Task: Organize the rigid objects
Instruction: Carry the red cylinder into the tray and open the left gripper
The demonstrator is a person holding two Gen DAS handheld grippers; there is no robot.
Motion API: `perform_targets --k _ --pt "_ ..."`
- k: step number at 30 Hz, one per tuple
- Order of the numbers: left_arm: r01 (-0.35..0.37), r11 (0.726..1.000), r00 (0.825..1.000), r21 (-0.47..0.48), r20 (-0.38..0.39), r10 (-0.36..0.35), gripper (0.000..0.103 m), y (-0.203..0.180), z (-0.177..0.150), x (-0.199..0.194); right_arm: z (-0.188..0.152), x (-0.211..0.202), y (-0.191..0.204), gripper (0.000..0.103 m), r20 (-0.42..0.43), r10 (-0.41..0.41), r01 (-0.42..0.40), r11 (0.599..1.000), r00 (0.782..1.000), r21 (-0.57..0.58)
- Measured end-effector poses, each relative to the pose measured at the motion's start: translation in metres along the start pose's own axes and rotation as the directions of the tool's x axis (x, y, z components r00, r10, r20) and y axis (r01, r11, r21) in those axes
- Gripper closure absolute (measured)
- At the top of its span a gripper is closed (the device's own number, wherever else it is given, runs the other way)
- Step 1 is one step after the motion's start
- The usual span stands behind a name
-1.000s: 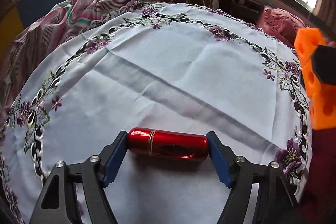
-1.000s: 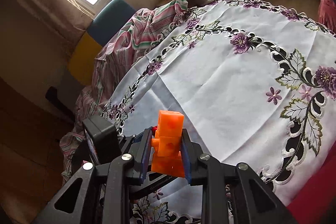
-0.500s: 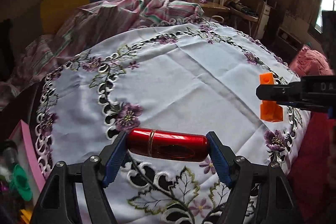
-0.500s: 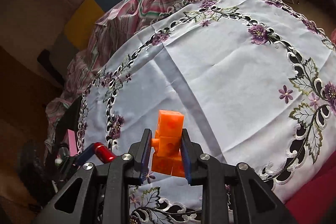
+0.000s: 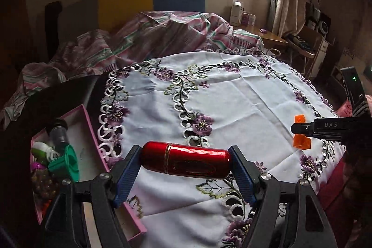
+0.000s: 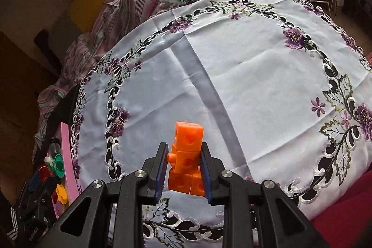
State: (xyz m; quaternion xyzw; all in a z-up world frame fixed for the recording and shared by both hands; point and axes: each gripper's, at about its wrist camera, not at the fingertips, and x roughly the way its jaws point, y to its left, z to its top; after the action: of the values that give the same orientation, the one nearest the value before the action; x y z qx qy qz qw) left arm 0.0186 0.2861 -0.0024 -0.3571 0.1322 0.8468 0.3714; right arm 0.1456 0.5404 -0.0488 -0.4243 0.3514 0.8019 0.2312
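The left gripper clamps a glossy red metal cylinder with a gold band end to end between its blue pads, held crosswise above the white embroidered tablecloth just beside an open pink cardboard box of small items. The right gripper is closed on a stack of orange plastic linking cubes, upright over the cloth's near edge

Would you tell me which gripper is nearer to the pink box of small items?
Left. The left gripper, clamping the red case, hangs right beside the pink box; the right gripper, holding the orange blocks, is farther across the tablecloth.
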Motion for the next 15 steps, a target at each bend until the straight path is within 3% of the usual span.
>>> perform_targets --k 12,15 --pt "-0.070 0.992 0.997 -0.106 0.007 0.071 0.028 0.055 -0.027 -0.022 -0.001 0.019 0.016 0.077 -0.089 -0.095 0.088 0.992 0.991 -0.089" --pt "-0.084 0.987 0.996 -0.134 0.000 0.085 0.028 0.070 -0.035 -0.025 -0.003 0.027 0.032 0.077 -0.112 -0.087 0.072 0.989 0.990 -0.130"
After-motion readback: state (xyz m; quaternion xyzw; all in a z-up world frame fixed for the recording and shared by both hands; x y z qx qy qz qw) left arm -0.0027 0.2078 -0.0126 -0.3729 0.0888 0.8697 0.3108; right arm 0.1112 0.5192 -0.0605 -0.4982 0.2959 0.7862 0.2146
